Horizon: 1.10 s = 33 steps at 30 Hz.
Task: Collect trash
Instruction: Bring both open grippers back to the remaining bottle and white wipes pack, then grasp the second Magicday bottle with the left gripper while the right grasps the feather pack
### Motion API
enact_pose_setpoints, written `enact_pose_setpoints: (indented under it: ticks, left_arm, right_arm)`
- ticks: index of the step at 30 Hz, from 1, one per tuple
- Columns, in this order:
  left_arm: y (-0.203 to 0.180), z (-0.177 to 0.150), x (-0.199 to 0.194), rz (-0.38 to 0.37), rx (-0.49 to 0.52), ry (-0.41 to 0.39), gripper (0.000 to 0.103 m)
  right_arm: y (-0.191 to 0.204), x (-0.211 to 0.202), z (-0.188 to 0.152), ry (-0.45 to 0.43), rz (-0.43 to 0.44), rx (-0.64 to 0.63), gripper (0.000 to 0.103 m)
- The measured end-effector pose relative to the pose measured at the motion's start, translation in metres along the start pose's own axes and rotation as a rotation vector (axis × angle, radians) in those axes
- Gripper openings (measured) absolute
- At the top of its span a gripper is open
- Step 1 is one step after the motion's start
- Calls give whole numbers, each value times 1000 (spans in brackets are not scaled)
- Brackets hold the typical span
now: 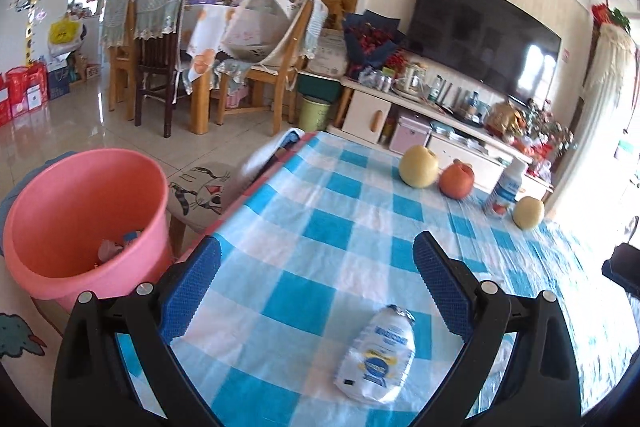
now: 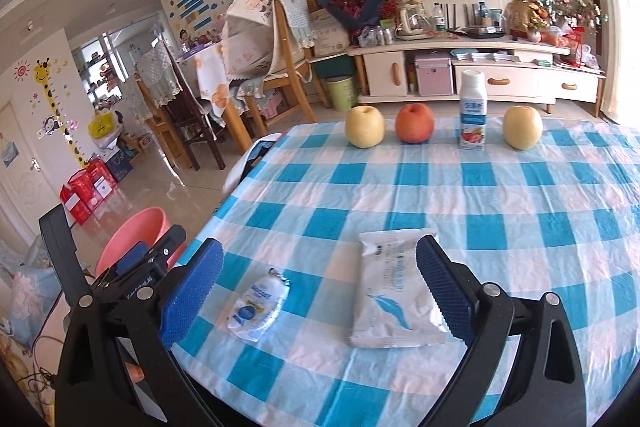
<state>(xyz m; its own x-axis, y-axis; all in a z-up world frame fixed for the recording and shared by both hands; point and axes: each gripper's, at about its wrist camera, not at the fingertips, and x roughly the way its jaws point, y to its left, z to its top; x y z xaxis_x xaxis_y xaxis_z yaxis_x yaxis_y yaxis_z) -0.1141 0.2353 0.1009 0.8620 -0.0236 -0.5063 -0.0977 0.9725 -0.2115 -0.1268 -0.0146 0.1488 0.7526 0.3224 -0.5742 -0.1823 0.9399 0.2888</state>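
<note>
Trash left on the checked tablecloth (image 2: 500, 195) comes to two pieces: a small crumpled white pouch (image 1: 376, 357) and a larger flat white wrapper (image 2: 394, 297). Starting at the left gripper (image 1: 316, 291), its blue-padded jaws stand wide apart and hold nothing; the pouch lies on the cloth just below and between the tips, toward five o'clock. The right gripper (image 2: 320, 293) is likewise spread and empty, with the wrapper lying flat between its fingers, tight against the right pad at three o'clock, and the pouch at seven o'clock by the left pad. Outward, at nine o'clock of the left view, a pink bucket (image 1: 86, 223) stands beside the table's edge with a few scraps already at its bottom. Along the far edge, at twelve to one o'clock, sit two yellow pears (image 2: 365, 127), a red apple (image 2: 415, 123) and an upright yogurt bottle (image 2: 472, 111), none of which looks like rubbish. I judge the step in hand to be lining up for a pick; next, each gripper needs to drop low over its piece and pinch the thin, flat packaging without pushing it along the cloth.
</note>
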Motion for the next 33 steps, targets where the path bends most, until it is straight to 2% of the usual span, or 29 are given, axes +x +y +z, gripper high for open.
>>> enact_pose_setpoints:
  ticks: [9,16,20,26,30,33]
  left_arm:
    - [-50,-23,-3,-24,161,37,97]
    - [-83,-40,-1,-67,231,86,97]
    - [-107,-56,2,-135,264,134,97]
    - [-148,-85,16,-288,278,255,97]
    - [-166,-93,37,-308,289,294,97]
    - [-171,-91,52,-315,252,316,97]
  right_arm:
    - [-32,-15,-7,-17,-65,-7,96]
    - [-74,-26,-8,-15,-103,74,96]
    - [-99,-32,-5,-11,-131,136,96]
    - [-125,-29,-4,20,-153,170,96]
    - [-142,-29,-3,25,-167,193,96]
    - [-152,-28,-2,31,-168,216,96]
